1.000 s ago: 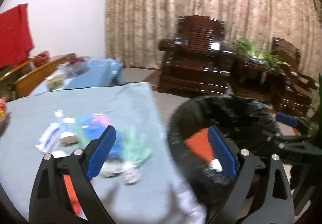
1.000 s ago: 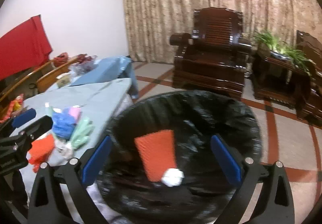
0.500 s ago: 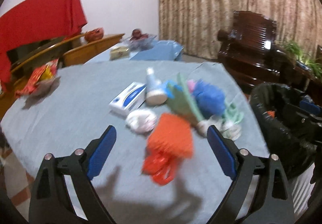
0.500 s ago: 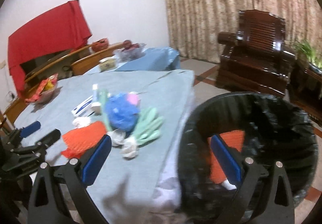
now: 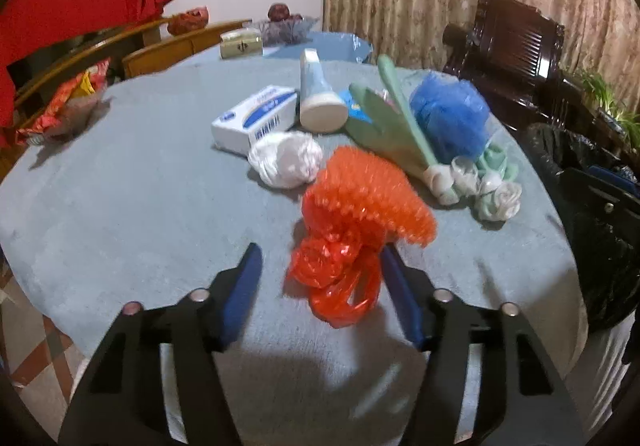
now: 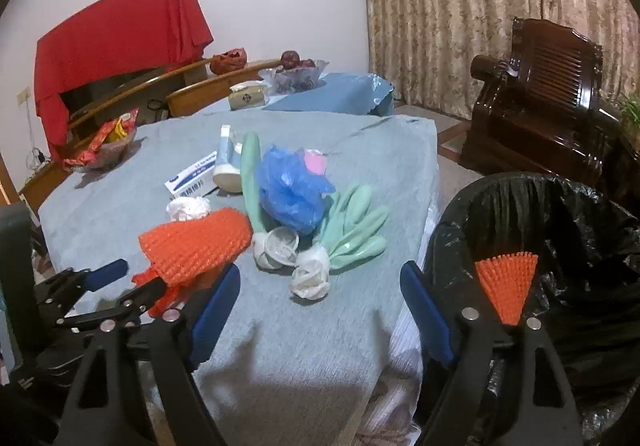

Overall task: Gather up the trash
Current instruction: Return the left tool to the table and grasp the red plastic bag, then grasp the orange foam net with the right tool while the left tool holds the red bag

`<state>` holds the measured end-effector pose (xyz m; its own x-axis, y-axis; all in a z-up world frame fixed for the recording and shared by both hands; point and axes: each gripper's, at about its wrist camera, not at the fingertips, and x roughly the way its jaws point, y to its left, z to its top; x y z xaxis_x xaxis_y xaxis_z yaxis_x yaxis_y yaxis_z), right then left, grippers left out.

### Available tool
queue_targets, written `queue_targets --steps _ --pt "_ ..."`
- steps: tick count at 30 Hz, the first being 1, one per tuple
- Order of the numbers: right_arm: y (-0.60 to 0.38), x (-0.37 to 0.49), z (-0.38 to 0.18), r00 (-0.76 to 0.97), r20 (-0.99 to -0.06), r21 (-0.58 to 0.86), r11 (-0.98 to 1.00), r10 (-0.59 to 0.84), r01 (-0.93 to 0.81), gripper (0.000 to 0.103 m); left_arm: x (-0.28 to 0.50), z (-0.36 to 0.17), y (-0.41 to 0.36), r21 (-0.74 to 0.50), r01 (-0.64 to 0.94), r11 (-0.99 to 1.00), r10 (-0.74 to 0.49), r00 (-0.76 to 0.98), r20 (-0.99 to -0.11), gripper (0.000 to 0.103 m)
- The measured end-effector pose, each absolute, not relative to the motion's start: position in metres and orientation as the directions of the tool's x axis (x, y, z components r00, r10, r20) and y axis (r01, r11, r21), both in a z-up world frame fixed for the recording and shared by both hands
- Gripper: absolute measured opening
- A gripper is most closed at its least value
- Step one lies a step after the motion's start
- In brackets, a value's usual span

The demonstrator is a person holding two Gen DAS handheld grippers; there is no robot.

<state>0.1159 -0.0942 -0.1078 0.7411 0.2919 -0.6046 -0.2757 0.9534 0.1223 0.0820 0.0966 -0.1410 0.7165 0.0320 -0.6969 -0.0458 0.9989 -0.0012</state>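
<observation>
The left gripper [image 5: 320, 266] has its blue fingers wide apart around a crinkly orange-red plastic bag [image 5: 340, 270] on the grey-blue table cloth [image 5: 120, 205]. An orange mesh sponge [image 5: 372, 197] lies just behind the bag, then a white paper ball [image 5: 286, 159]. The right gripper [image 6: 320, 286] is also spread apart, holding nothing. Only its view shows inside the black-lined trash bin [image 6: 560, 226], where an orange mesh piece [image 6: 506, 282] lies.
</observation>
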Motion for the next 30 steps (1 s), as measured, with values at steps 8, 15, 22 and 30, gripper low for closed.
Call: queue_targets --steps 8,15,22,30 --pt "-0.082 0.120 -0.118 0.720 -0.627 0.106 0.948 0.298 -0.300 0.079 0.092 -0.153 0.097 -0.033 -0.021 0.999 -0.009 0.699 -0.715 0.026" --pt "-0.071 0.118 -0.118 0.711 -0.626 0.105 0.938 0.321 -0.331 0.079 0.081 -0.130 0.103 -0.020 -0.039 0.999 0.016 0.744 -0.668 0.020" --pt "-0.055 0.119 -0.114 0.702 -0.620 0.117 0.925 0.352 -0.361 0.079 0.074 -0.114 0.121 -0.022 -0.110 0.994 0.069 0.752 -0.656 0.019" --pt "-0.015 0.126 -0.116 0.679 -0.612 0.142 0.901 0.405 -0.410 0.079 0.073 -0.106 0.153 -0.027 -0.170 0.985 0.110 0.743 -0.661 0.019"
